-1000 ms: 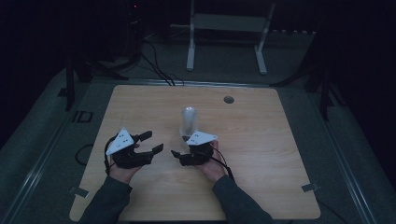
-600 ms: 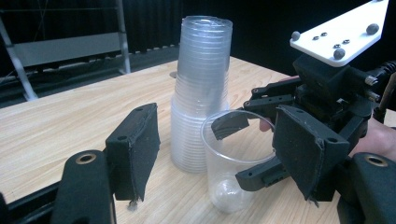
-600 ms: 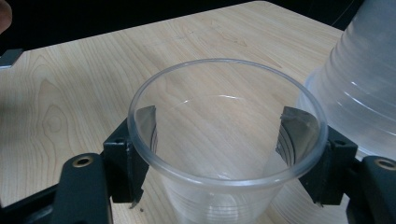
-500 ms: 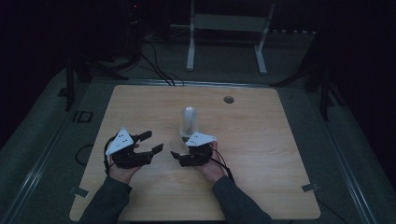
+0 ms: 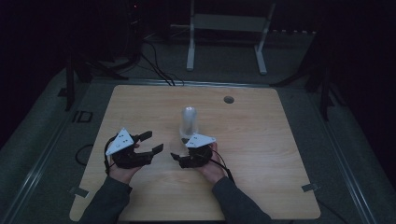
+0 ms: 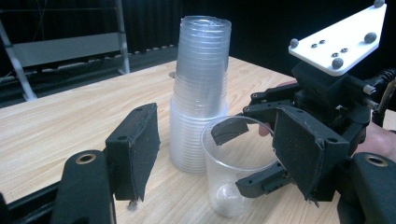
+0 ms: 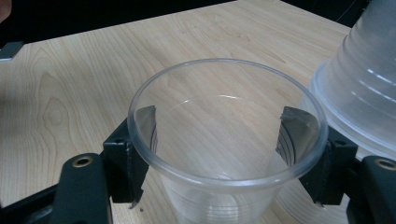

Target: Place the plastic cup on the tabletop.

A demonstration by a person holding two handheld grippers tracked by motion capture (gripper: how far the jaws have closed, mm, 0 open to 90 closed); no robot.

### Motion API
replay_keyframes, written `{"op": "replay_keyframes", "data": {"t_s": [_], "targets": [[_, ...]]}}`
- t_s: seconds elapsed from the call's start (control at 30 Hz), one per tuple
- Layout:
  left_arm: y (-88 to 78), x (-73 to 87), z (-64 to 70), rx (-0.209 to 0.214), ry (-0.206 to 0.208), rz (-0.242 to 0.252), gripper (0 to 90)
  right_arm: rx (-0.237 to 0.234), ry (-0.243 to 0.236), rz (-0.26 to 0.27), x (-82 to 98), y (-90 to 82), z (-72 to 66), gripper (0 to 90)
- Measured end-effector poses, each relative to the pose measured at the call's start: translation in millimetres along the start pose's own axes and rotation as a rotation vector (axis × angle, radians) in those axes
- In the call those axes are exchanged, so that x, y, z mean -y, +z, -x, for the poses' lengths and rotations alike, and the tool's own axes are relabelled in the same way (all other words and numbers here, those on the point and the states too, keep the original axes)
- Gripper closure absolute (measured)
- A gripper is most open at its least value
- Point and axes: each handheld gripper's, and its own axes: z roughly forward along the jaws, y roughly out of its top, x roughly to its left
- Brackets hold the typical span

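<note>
A single clear plastic cup [image 6: 231, 179] stands upright on the wooden table [image 5: 261, 140], right in front of a tall stack of clear cups [image 6: 201, 93]. My right gripper [image 7: 219, 135] is shut on this cup, one pad against each side of its wall below the rim [image 7: 224, 184]. The stack [image 7: 359, 93] rises just behind it on the right. My left gripper [image 6: 219, 158] faces the cup from a short way off, open with nothing between its pads. From above, the left gripper [image 5: 152, 142] and right gripper [image 5: 177, 158] point at each other in front of the stack [image 5: 189, 122].
A small round hole [image 5: 228, 99] lies in the table's far part. Behind the table stand a white metal frame [image 5: 224, 23] and floor cables [image 5: 159, 70]. The person's forearms come in over the near edge. Bare wood stretches right of the cups.
</note>
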Motion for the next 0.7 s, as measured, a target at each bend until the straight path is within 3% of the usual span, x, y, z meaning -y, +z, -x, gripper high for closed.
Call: {"op": "replay_keyframes", "data": {"t_s": [0.7], "targets": [[1.3, 1.0, 0.1, 0.002, -0.004, -0.001, 31.4, -0.017, 0.006, -0.022, 4.8, 1.6, -1.0, 25.4]]}}
